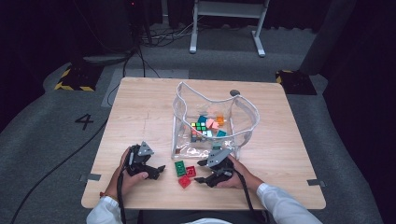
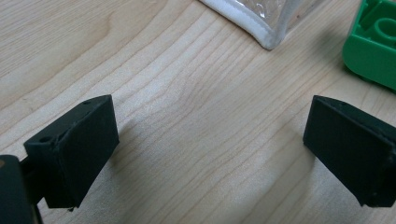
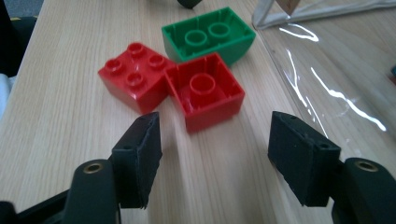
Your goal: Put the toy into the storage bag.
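Bright table (image 1: 140,107), dark surroundings, glare on clear bag (image 3: 327,84), soft shadows

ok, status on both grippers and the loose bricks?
Left gripper open, holding nothing. Right gripper open, lined up on the upturned red brick. Studs-up red brick and green brick touching it; clear bag close on the right.

bricks (image 1: 184,173) between both tongs | bag (image 1: 215,122) behind bricks | cube (image 1: 198,129) in bag

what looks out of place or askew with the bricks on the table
Three plastic bricks lie outside the clear plastic bag. The green two-hole brick and one red square brick lie upside down, hollow sides up; the other red square brick sits studs up, touching it.
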Tool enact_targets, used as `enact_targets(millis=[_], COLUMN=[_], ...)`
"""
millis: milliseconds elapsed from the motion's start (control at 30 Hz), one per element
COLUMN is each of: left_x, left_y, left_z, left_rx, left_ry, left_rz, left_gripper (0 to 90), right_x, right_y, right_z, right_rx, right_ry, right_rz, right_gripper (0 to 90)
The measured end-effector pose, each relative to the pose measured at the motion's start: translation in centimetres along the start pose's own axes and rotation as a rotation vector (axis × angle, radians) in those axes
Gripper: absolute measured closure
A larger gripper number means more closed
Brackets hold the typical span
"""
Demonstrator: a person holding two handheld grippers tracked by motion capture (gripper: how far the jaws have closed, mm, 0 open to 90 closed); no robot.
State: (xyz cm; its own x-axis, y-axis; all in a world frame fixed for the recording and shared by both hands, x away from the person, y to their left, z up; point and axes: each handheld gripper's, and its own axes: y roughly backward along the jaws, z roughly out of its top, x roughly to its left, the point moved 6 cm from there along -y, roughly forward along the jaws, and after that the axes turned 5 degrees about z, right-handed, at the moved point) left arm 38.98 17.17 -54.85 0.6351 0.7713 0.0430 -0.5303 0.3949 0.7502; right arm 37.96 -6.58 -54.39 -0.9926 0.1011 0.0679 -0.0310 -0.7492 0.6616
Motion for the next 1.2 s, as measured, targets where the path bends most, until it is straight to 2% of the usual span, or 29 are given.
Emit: enact_targets(millis=[133,267,333,367,400,433,467,500,533,567,600,633,667,733,767,833,867,967,1000,1033,1200], left_x=[0.0,0.0,0.0,0.0,0.0,0.0,0.0,0.0,0.0,0.0,0.0,0.0,0.0,0.0,0.0,0.0,0.0,0.0,0.0,0.0,0.0], left_y=[0.0,0.0,0.0,0.0,0.0,0.0,0.0,0.0,0.0,0.0,0.0,0.0,0.0,0.0,0.0,0.0,0.0,0.0,0.0,0.0,0.0], left_z=[0.0,0.0,0.0,0.0,0.0,0.0,0.0,0.0,0.0,0.0,0.0,0.0,0.0,0.0,0.0,0.0,0.0,0.0,0.0,0.0,0.0], left_rx=[0.0,0.0,0.0,0.0,0.0,0.0,0.0,0.0,0.0,0.001,0.0,0.001,0.003,-0.001,-0.001,0.0,-0.001,-0.001,-0.001,-0.001,-0.001], left_ry=[0.0,0.0,0.0,0.0,0.0,0.0,0.0,0.0,0.0,0.0,0.0,0.001,0.003,0.0,0.0,0.0,0.0,0.0,0.0,0.0,0.0], left_rz=[0.001,0.001,0.001,0.001,0.001,0.001,0.001,0.001,0.001,0.001,0.001,0.0,-0.001,0.002,0.002,0.002,0.002,0.002,0.002,0.002,0.002], left_gripper=[3.4,3.4,3.4,3.4,3.4,3.4,3.4,3.4,3.4,3.5,3.4,3.4,3.5,3.5,3.5,3.5,3.5,3.5,3.5,3.5,3.5], right_x=[-0.1,0.2,-0.1,0.0,0.2,0.1,0.2,-0.1,0.1,0.1,-0.1,0.1,0.1,0.0,0.0,-0.1,-0.2,-0.5,-0.5,-0.4,-0.6], right_y=[-0.8,-1.3,-1.5,-1.4,-1.2,-1.2,-1.2,-1.1,-1.0,-1.0,-0.9,-0.7,-0.6,-0.3,0.0,0.6,0.9,1.9,2.2,2.6,4.4], right_z=[0.8,1.3,1.5,1.5,1.3,1.3,1.3,1.2,1.2,1.1,1.0,0.9,0.8,0.5,0.3,-0.2,-0.5,-1.2,-1.4,-1.7,-2.7], right_rx=[0.008,-0.001,-0.019,-0.017,0.002,-0.004,-0.013,-0.009,-0.015,-0.01,-0.015,-0.013,-0.009,-0.019,-0.021,-0.014,-0.013,-0.006,-0.004,0.011,0.013], right_ry=[0.009,0.014,0.085,0.079,0.043,0.057,0.024,0.075,0.036,0.025,0.068,0.031,0.023,0.039,0.015,0.02,0.005,0.028,0.025,0.002,0.01], right_rz=[0.009,0.031,0.054,0.057,0.054,0.05,0.044,0.05,0.041,0.037,0.041,0.036,0.028,0.03,0.028,0.023,0.004,-0.007,-0.012,-0.02,-0.051], right_gripper=[35.1,45.9,50.9,52.2,55.8,57.9,58.7,58.8,58.9,59.0,59.0,59.0,59.0,59.0,59.0,59.0,59.0,59.0,59.0,59.0,59.0])
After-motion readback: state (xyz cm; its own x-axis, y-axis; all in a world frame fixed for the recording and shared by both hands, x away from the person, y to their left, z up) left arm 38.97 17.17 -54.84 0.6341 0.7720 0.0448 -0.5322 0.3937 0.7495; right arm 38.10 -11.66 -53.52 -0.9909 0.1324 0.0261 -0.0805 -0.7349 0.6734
